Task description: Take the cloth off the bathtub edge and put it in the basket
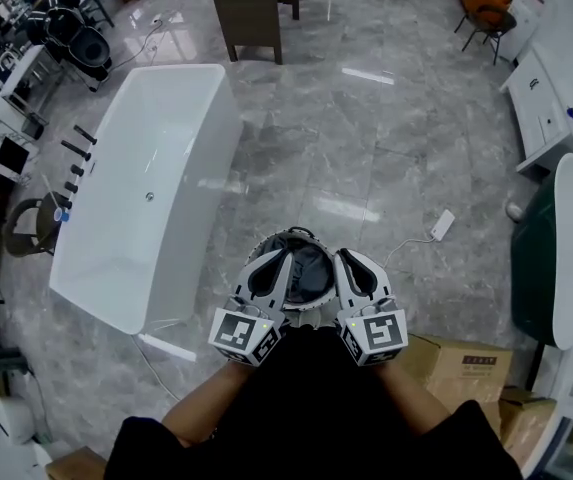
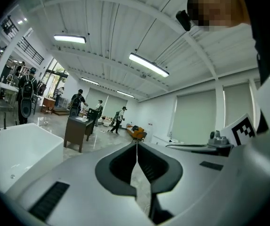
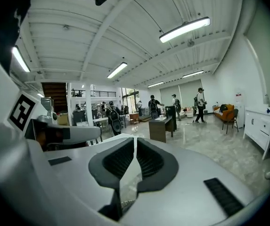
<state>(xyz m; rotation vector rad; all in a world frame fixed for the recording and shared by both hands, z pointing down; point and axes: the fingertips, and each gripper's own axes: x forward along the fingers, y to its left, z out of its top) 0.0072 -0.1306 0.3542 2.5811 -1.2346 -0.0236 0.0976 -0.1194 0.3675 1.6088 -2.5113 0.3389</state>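
Note:
The white bathtub [image 1: 156, 188] stands at the left of the head view, and no cloth shows on its rim. A round woven basket [image 1: 296, 234] sits on the floor right under my two grippers, with what looks like dark grey cloth [image 1: 307, 268] inside it, partly hidden by them. My left gripper [image 1: 278, 258] and right gripper [image 1: 344, 258] are held up side by side above the basket. In the left gripper view the left gripper's [image 2: 136, 142] tips meet with nothing between them, and the bathtub [image 2: 17, 149] is at the left. The right gripper's [image 3: 135, 138] tips also meet on nothing.
A dark desk [image 1: 256, 8] stands beyond the tub. Cardboard boxes [image 1: 461, 368] lie at my right, a white power strip [image 1: 442, 225] is on the floor, and a dark green tub with a white rim [image 1: 546, 258] is at the far right. Several people stand far off [image 3: 154, 105].

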